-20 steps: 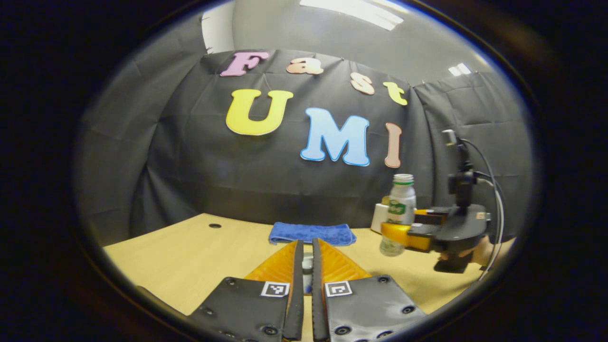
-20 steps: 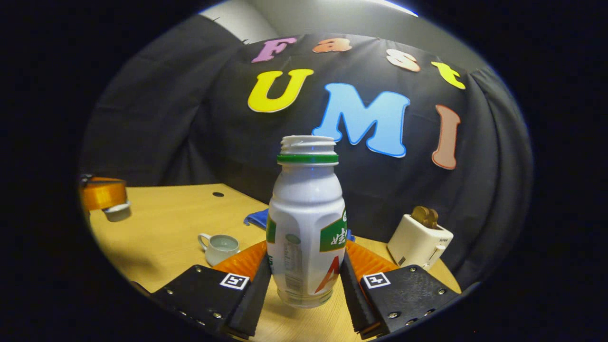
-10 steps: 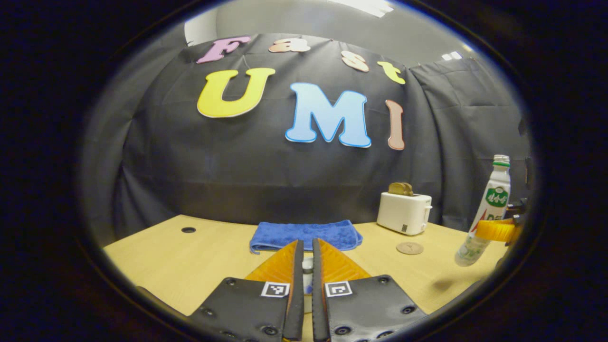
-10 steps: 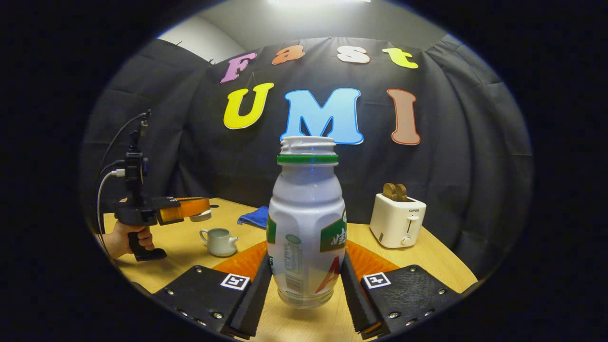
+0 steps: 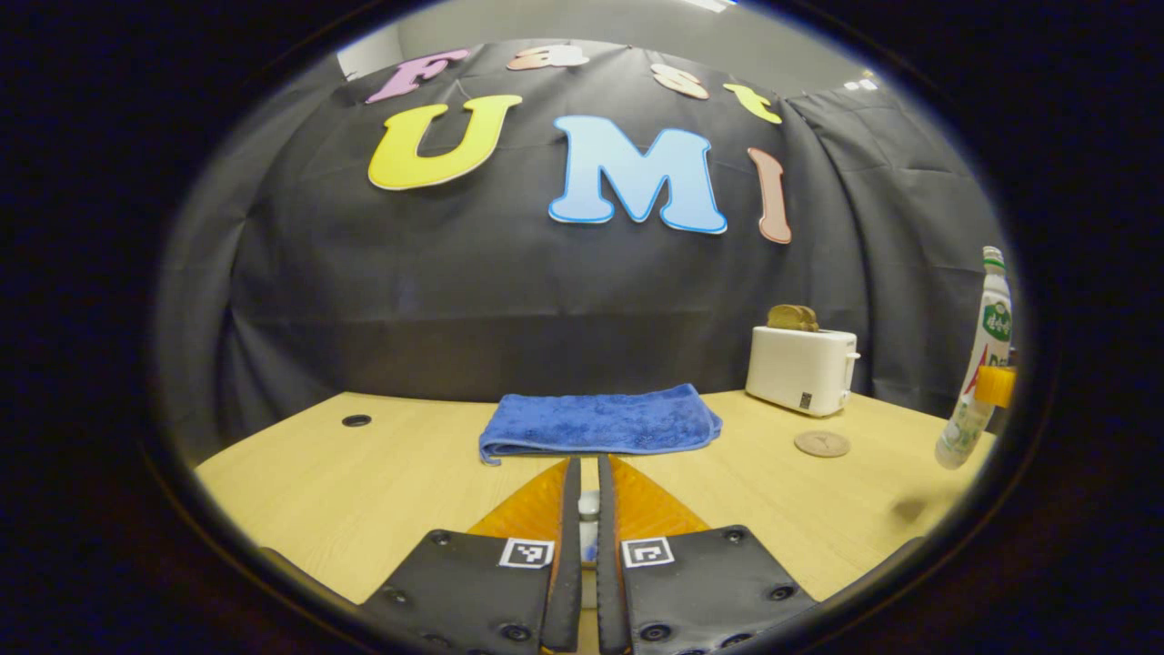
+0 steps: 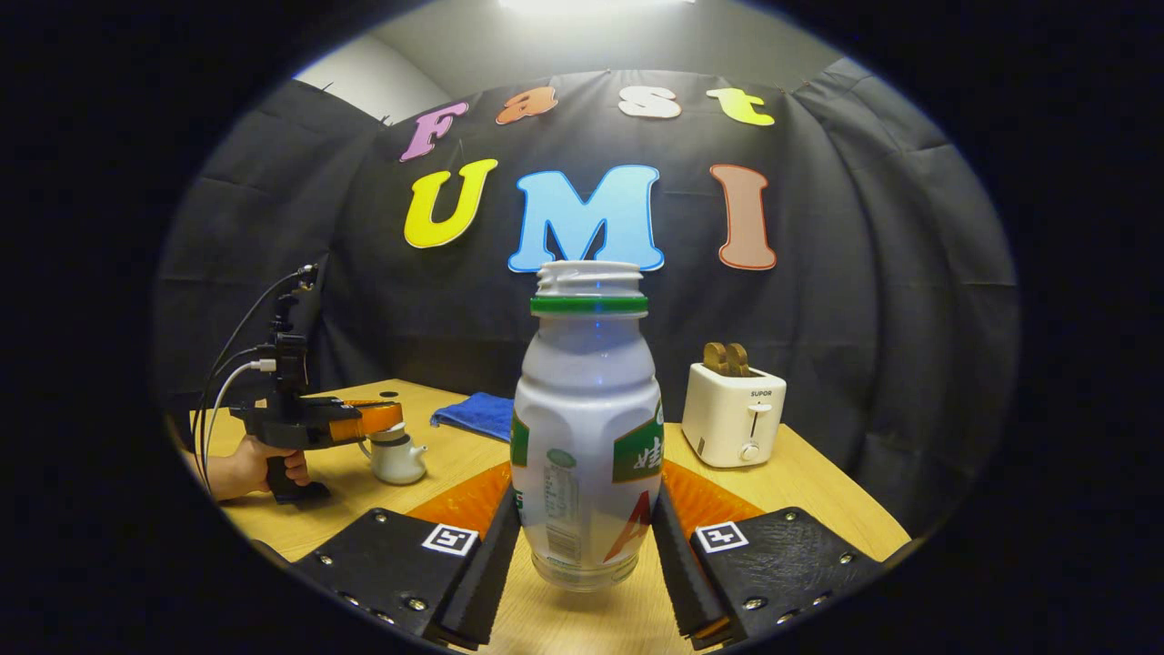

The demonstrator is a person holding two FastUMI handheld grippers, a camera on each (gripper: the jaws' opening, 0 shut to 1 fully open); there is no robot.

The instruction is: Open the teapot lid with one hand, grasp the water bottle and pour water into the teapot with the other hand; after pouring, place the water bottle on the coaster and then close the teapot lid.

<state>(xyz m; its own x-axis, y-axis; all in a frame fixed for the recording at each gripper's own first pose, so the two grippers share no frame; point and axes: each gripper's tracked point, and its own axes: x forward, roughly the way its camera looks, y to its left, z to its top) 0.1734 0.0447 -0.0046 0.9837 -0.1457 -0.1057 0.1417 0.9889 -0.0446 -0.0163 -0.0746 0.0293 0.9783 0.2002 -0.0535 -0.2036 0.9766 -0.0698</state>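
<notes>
Since 1 s ago left claw (image 6: pixel 386 420) has come down w/ teapot lid (image 5: pixel 589 506) clamped, now over teapot (image 6: pixel 397 458), mid-left of right gripper view. Right claw (image 6: pixel 587 537) clamped on water bottle (image 6: pixel 587 437), centre frame, above bench (image 6: pixel 800 482); coaster (image 5: pixel 821 443) lower right of left gripper view

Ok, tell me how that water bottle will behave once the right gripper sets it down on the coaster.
The water bottle is tall over a narrow base, so it probably tips easily if nudged. Its mouth is uncapped, so a tip would likely spill. The coaster looks small and flat; landing off-centre might leave it rocking. The right gripper grips low on smooth plastic, which may slip.
</notes>
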